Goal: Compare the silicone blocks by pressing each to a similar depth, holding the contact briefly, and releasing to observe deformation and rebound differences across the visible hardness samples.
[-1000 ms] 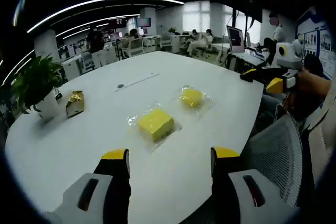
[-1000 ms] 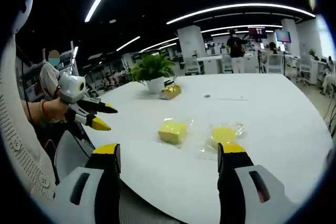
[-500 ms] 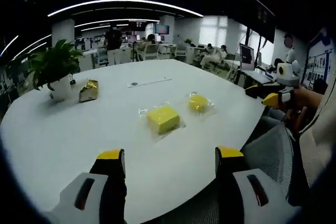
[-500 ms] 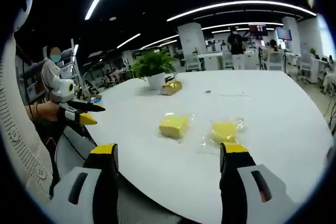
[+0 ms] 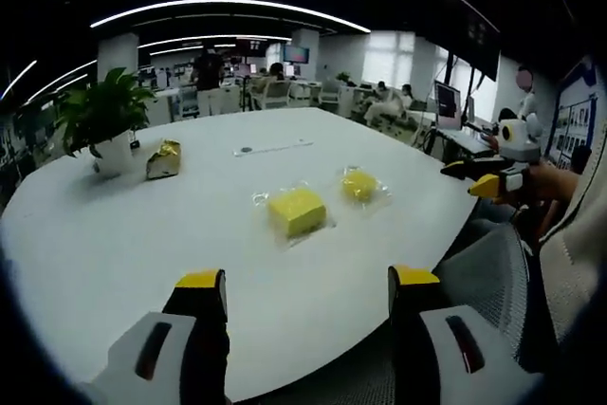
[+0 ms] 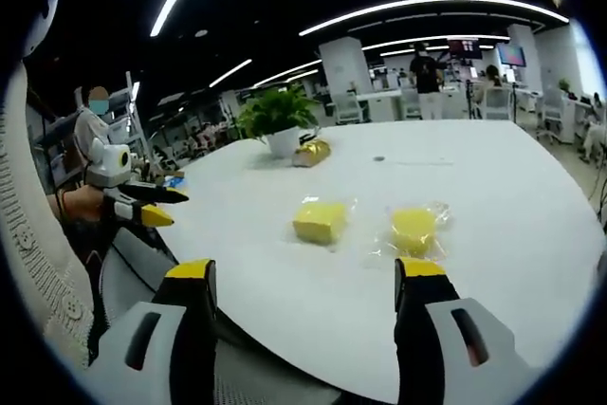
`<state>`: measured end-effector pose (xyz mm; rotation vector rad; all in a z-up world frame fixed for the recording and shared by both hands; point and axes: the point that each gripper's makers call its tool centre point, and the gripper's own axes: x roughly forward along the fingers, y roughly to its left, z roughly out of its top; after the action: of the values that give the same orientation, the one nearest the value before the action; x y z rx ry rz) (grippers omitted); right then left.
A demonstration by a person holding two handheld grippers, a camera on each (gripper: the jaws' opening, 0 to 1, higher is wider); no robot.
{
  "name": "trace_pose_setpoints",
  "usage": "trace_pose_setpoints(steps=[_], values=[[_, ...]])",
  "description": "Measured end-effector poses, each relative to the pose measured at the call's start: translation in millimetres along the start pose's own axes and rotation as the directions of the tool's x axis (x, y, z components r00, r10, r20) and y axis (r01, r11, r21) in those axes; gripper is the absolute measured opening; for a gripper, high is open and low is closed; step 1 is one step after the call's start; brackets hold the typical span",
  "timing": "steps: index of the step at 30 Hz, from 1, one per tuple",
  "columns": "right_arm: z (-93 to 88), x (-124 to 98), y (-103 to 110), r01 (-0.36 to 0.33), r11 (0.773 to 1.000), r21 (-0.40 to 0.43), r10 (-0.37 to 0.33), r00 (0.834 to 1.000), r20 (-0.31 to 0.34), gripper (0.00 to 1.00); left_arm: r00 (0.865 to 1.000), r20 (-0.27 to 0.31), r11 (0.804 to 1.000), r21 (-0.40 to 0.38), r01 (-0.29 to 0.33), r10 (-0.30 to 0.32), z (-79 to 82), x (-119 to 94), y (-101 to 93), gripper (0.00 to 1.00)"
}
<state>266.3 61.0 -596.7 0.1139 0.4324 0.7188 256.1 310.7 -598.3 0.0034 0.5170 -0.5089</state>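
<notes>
While both pairs of jaws hang apart off the surface, the nearer silicone block lies ahead of the left gripper, the farther block before the right gripper.

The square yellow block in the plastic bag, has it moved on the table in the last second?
No. The square yellow block keeps its spot beside the second bagged block, the same way off the potted plant; only the camera shifted.

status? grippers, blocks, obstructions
Left gripper and right gripper open, off the table. Two bagged yellow blocks untouched. Nothing in the way.
</notes>
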Motion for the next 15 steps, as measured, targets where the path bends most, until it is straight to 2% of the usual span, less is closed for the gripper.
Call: trace_pose_setpoints(steps=[15], values=[[0.6,0.5,-1.5,-0.001,1.000,-0.017,0.001,1.000,-0.014,0.69,1.000,0.020,1.000,-0.003,-0.008,0.008,3.2,0.3,2.3,0.68]])
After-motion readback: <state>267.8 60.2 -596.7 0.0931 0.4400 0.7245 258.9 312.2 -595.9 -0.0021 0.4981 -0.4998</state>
